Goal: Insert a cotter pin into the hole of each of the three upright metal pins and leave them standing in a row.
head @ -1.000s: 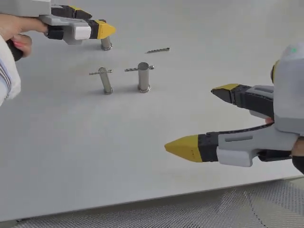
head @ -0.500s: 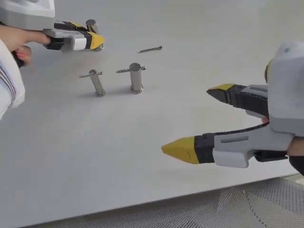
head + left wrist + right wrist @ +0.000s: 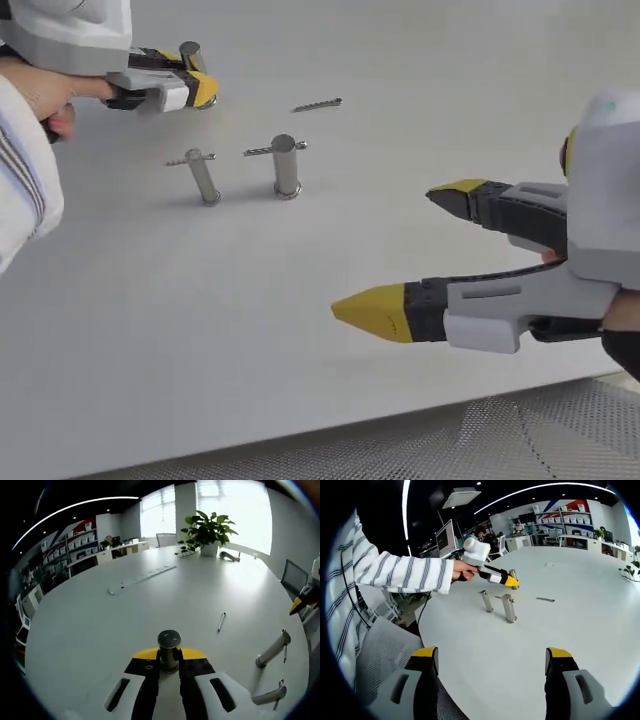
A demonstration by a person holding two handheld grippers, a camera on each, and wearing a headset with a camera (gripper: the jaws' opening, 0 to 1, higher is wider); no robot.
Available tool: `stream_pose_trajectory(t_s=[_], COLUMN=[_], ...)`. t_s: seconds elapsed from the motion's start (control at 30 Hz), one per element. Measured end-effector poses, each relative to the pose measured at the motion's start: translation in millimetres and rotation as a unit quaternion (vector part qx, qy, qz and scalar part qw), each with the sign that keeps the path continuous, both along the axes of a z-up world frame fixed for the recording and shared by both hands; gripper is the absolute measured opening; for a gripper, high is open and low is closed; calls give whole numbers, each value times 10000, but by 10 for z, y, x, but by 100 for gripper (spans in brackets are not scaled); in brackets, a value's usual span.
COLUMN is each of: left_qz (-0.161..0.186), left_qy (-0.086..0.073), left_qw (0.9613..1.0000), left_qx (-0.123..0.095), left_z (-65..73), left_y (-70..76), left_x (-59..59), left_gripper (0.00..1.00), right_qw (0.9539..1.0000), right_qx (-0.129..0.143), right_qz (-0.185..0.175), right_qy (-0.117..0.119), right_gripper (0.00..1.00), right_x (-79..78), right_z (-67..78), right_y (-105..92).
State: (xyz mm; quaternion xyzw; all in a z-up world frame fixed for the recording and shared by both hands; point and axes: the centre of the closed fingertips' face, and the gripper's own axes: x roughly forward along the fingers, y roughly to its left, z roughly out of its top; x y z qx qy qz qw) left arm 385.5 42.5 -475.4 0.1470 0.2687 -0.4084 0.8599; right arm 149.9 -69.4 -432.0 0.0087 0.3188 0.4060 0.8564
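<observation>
My left gripper reaches far out, jaws closed on a pin; my right gripper hovers near, jaws wide.

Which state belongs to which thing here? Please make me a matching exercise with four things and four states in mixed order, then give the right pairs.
Things:
1. loose cotter pin
2. thick metal pin
3. farthest metal pin
4. right gripper

States:
A. open, holding nothing
B. clamped between the jaws of the left gripper
C. lying flat on the table
D. standing free, with an inserted cotter pin through its top

Pairs: 1-C; 2-D; 3-B; 4-A
</observation>
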Motion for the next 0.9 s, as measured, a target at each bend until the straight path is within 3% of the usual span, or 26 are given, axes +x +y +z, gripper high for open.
stream_pose_trajectory(t_s=[0.03,0.1,0.17,0.33,0.5,0.53,0.57,0.77,0.9], left_qz=[-11,154,186,284,408,433,568,619,587], left_qy=[8,170,165,76,41,56,154,7,-5], left_qw=[10000,9996,9996,9996,9989,9988,9983,9979,9970], left_qx=[-7,-171,-163,23,232,204,-4,-213,-513], left_z=[1,-3,-1,13,26,37,71,349,534], left_y=[0,0,9,17,106,119,121,170,143], left_x=[1,6,6,9,34,46,55,8,-79], left_gripper=[10,10,10,10,9,9,9,9,9], right_qw=[10000,10000,10000,9996,9999,9999,9999,9998,9998], right_qx=[-10,-14,9,262,160,152,140,129,128], right_qz=[22,45,66,-38,26,40,65,124,104], right_qy=[4,7,11,-26,-38,-30,-18,-57,-75], right_gripper=[87,87,87,86,86,86,86,86,86], right_x=[-6,-12,-15,21,12,9,3,3,15], right_z=[0,-2,0,76,63,59,51,79,86], right_y=[8,15,26,63,54,54,55,80,84])
